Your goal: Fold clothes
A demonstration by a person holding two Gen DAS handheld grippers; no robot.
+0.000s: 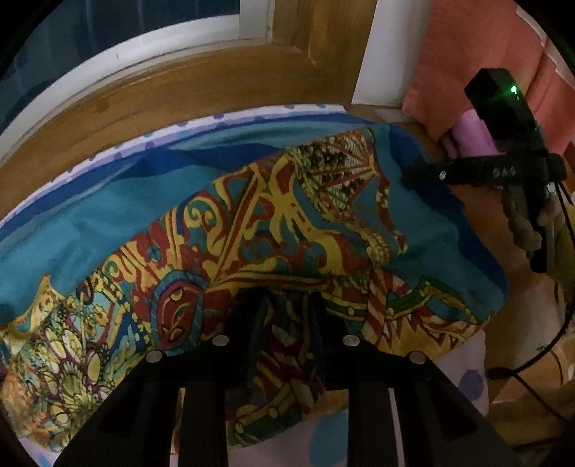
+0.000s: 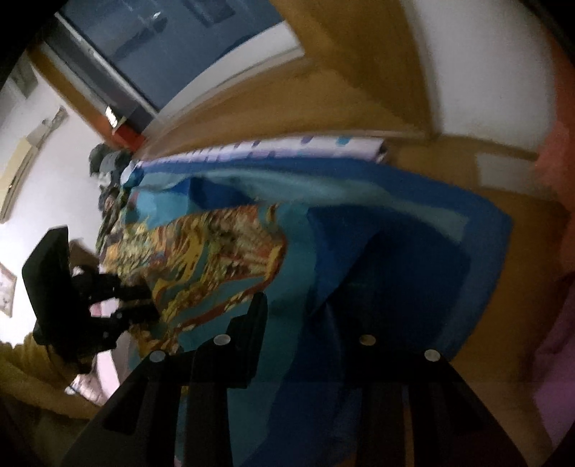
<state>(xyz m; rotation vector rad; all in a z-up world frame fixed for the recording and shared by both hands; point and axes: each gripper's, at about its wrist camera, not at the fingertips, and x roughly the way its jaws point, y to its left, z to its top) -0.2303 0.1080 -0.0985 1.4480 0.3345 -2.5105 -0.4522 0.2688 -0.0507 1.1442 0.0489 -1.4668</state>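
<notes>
A teal and blue cloth (image 1: 251,222) with a yellow and red print lies spread over the bed. In the left wrist view my left gripper (image 1: 287,323) is at the cloth's near edge, its fingers close together with printed fabric bunched between and over them. My right gripper (image 1: 409,172) pinches the blue far-right edge. In the blurred right wrist view, the cloth (image 2: 359,230) drapes over my right gripper (image 2: 291,316); one finger (image 2: 251,323) shows and the other is hidden under blue fabric. My left gripper (image 2: 147,301) holds the printed part at the left.
A white bed sheet (image 1: 467,380) with purple and blue dots lies under the cloth. A wooden frame (image 1: 179,93) and a window (image 1: 107,32) stand behind. An orange pillow (image 1: 467,54) is at the right. A black cable (image 1: 532,359) trails there. A mustard sleeve (image 2: 36,366) is at the left.
</notes>
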